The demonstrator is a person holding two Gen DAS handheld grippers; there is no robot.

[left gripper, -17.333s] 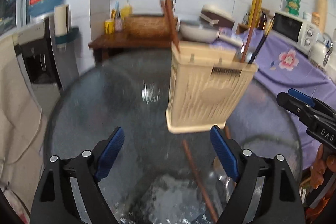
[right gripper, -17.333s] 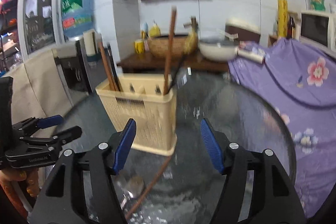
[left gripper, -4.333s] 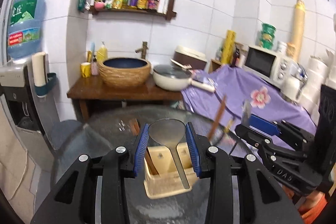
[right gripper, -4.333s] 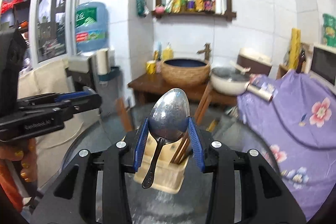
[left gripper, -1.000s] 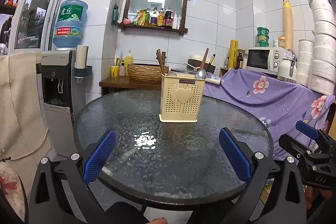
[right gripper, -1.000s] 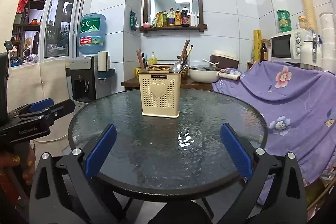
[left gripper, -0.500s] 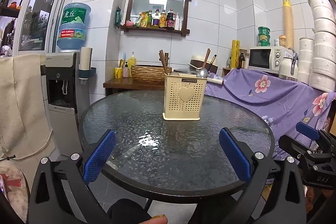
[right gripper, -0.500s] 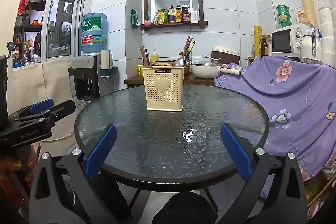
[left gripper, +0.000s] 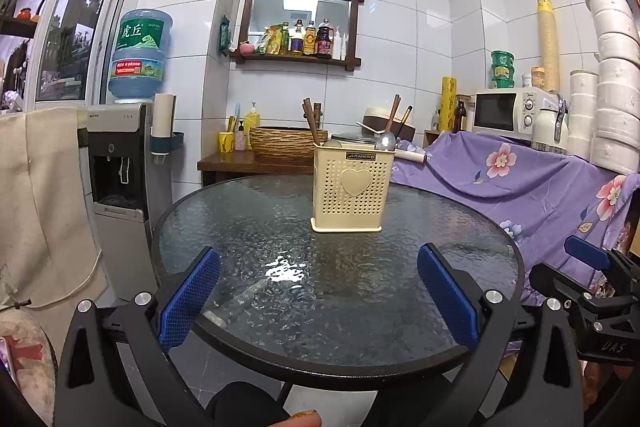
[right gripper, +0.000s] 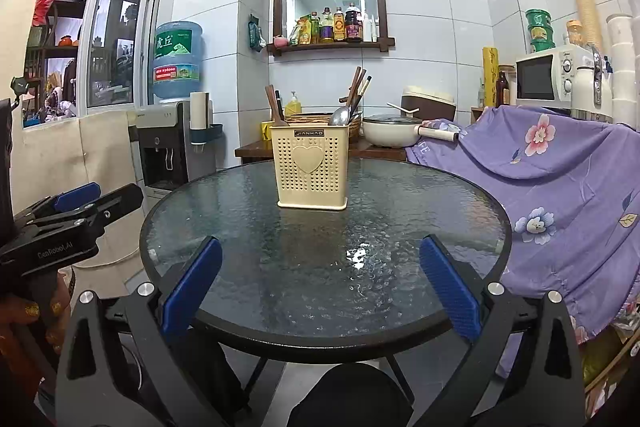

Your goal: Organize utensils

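Upright on pebbled round glass table [left gripper: 280,227], perforated cream holder [left gripper: 347,197]; both hand-held grippers [left gripper: 318,293] [right gripper: 319,287] gape empty.

L gripper [left gripper: 318,297] wide apart | R gripper [right gripper: 320,283] same (both empty)

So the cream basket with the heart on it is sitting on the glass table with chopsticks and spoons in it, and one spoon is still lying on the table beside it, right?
Not quite. The basket does stand on the glass table holding chopsticks and spoons, but no spoon lies beside it. Both wrist views show nothing else lying on the glass.
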